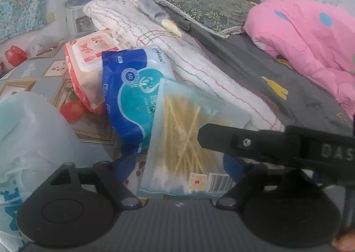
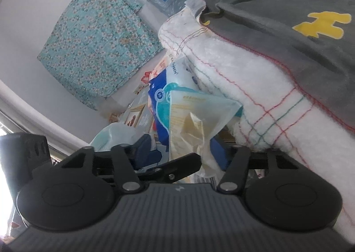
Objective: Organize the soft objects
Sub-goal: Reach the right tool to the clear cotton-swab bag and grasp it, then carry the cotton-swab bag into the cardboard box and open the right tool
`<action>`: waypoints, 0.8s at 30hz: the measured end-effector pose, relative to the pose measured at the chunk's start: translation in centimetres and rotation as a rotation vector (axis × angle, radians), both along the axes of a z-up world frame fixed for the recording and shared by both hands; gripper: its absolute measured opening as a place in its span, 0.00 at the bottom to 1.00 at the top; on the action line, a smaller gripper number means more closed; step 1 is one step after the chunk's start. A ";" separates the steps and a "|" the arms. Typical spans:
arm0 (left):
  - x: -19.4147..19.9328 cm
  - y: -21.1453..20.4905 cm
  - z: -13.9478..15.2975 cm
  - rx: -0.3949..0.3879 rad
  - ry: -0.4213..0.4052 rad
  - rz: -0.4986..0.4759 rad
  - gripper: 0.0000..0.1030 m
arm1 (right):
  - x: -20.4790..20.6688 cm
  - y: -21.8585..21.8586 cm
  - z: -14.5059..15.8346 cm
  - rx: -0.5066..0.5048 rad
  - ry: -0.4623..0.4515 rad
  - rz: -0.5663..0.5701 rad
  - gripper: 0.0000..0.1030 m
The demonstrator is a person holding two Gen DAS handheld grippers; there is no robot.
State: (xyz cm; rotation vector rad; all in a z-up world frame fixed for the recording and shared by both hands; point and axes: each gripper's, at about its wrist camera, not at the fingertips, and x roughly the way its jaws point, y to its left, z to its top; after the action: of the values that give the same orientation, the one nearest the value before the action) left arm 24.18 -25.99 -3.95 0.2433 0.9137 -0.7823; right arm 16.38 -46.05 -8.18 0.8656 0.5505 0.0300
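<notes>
Clear plastic swab packet: leans just beside the white blanket, against the blue tissue pack.
Red wipes pack: we find it behind the tissue pack, near the blanket's edge.
Grey sheet: lies on top of the blanket.
Right gripper: jaws spread either side of the packet's lower end, not pinching.
Left gripper: we cannot tell its spread.
</notes>
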 end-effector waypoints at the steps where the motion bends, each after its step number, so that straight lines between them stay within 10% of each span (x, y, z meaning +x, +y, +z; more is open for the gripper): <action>1: -0.1 0.0 0.1 -0.003 -0.001 -0.006 0.77 | -0.2 -0.1 -0.1 0.007 -0.002 -0.004 0.49; 9: -1.1 -0.5 0.5 -0.017 -0.024 -0.044 0.53 | -0.5 -0.5 -0.5 0.033 -0.010 -0.012 0.38; 15: -0.5 0.2 0.3 0.011 -0.001 0.001 0.82 | -1.6 -0.7 -0.7 0.094 -0.022 -0.003 0.33; 24: 1.0 0.1 -0.3 0.009 0.072 -0.013 0.88 | -1.4 -0.8 -0.7 0.130 -0.011 0.008 0.42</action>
State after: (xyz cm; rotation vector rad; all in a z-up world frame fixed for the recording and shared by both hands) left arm 25.17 -25.90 -4.25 0.2303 0.9847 -0.8031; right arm 15.01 -46.87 -8.89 0.9889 0.5460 0.0779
